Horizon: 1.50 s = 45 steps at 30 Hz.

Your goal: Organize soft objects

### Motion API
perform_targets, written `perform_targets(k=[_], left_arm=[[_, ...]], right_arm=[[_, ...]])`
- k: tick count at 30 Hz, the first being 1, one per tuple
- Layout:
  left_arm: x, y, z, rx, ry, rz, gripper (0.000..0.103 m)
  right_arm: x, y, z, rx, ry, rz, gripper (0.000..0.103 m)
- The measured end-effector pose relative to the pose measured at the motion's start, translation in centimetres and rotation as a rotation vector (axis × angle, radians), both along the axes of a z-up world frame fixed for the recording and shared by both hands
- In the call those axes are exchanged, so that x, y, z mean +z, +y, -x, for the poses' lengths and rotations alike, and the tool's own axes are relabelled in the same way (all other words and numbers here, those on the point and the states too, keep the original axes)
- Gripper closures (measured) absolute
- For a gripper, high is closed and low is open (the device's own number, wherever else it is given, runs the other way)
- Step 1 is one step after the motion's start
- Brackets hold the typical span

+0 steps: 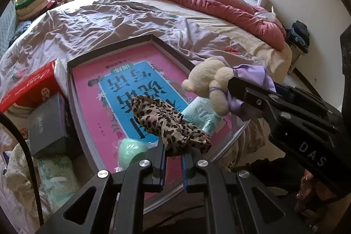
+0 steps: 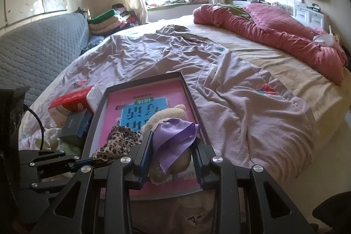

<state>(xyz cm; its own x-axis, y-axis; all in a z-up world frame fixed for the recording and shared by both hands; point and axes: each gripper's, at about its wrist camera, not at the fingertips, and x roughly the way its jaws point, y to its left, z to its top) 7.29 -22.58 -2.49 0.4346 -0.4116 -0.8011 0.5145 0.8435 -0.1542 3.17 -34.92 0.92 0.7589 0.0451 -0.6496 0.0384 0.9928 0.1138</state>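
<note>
A shallow dark-rimmed box (image 1: 114,45) with a pink and blue printed bottom lies on the bed; its rim (image 2: 144,80) also shows in the right wrist view. My left gripper (image 1: 173,156) is shut on a leopard-print cloth (image 1: 166,122) that hangs over the box. My right gripper (image 2: 172,152) is shut on a cream teddy bear (image 2: 169,115) with a purple ribbon (image 2: 175,135), held above the box's near right side. From the left wrist view the bear (image 1: 208,82) and the right gripper (image 1: 232,89) are at the right. A green pouch (image 1: 131,150) and a tissue pack (image 1: 201,115) lie in the box.
A red carton (image 1: 30,87), a dark small box (image 1: 48,124) and a green tissue pack (image 1: 57,174) crowd the box's left side. A rumpled mauve sheet (image 2: 153,54) covers the bed, with a red quilt (image 2: 274,30) at the far right. A grey padded headboard (image 2: 39,49) stands left.
</note>
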Motion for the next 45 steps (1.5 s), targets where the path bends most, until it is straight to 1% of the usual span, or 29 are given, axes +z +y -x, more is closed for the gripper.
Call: perform_targets(k=[3,6,10,14,17,22,26,34,39,45], left_arm=[[-0.1,0.6,-0.2,0.012,0.015,0.029,0.092],[-0.5,0.9,-0.3,0.016,0.012,0.018,0.092],[-0.8,1.9,-0.6,0.036,0.022,0.034,0.092],[-0.9,2.8,-0.9,0.050,0.030,0.048,0.092],[-1.0,3.3,-1.0,0.058,0.039,0.068,0.092],[-1.1,3.5,-0.8,0.037,0.037,0.076,0.092],[-1.3,3.4,-0.6,0.023,0.037,0.084,0.092],[-1.6,2.7,-0.7,-0.013,0.042,0.096,0.092],[-1.9,2.4,-1.0,-0.025,0.053,0.107,0.092],[-1.9,2.3,-1.2,-0.033,0.057,0.110,0.091]], right_arm=[[0.1,0.5,-0.3,0.008,0.002,0.016,0.068],[0.2,1.0,-0.7,0.016,0.000,0.034,0.068],[0.4,1.5,-1.1,0.022,0.002,0.050,0.068],[0.4,1.9,-1.7,0.027,0.006,0.050,0.068],[0.2,2.1,-2.1,0.031,0.009,0.030,0.068],[-0.5,2.9,-3.1,0.034,0.023,0.022,0.068],[-1.2,3.0,-3.5,0.034,0.036,-0.015,0.068],[-2.3,2.3,-3.7,-0.007,0.065,-0.002,0.068],[-2.5,2.2,-3.7,-0.002,0.072,0.021,0.068],[-3.2,1.3,-4.0,-0.023,0.091,-0.008,0.068]])
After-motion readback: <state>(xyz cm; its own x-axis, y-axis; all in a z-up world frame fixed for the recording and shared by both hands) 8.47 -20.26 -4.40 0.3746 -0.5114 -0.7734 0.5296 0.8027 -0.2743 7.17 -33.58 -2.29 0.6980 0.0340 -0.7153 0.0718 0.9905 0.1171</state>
